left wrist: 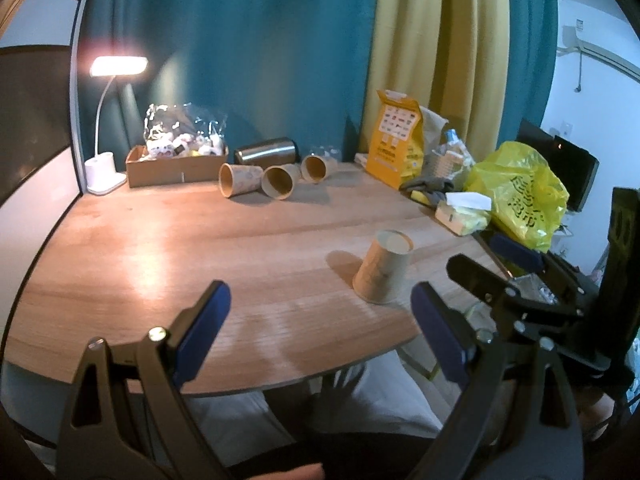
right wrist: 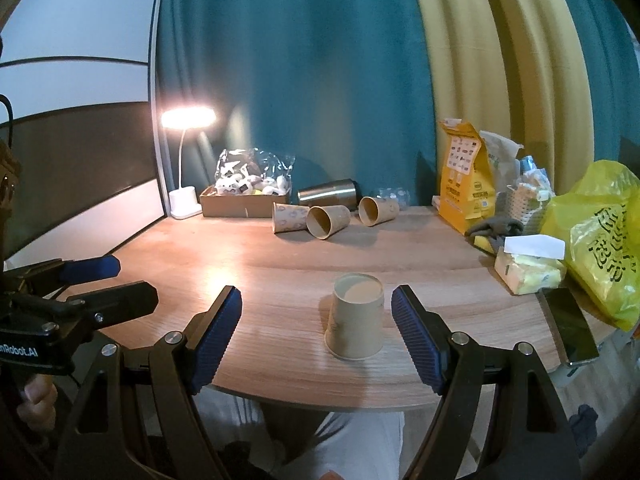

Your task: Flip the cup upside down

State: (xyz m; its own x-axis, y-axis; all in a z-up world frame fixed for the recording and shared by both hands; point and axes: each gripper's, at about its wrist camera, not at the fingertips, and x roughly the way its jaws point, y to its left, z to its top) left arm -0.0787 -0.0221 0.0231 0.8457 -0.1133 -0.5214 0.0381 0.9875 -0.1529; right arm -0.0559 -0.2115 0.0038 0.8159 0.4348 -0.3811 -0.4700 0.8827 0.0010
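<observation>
A tan paper cup [right wrist: 355, 322] stands upside down, base up, near the front edge of the wooden table [right wrist: 280, 264]; it also shows in the left wrist view [left wrist: 382, 273]. My right gripper [right wrist: 316, 332] is open and empty, its blue pads just in front of the cup, not touching it. My left gripper [left wrist: 320, 320] is open and empty over the front edge, left of the cup. Three more paper cups [left wrist: 276, 178] lie on their sides at the back, also in the right wrist view [right wrist: 328, 220].
At the back stand a lit desk lamp [left wrist: 108, 128], a cardboard box [left wrist: 172, 166] and a steel tumbler [left wrist: 266, 151] on its side. On the right are an orange bag [left wrist: 396, 140], a yellow plastic bag [left wrist: 520, 196], a tissue pack [right wrist: 528, 268] and a phone [right wrist: 568, 326].
</observation>
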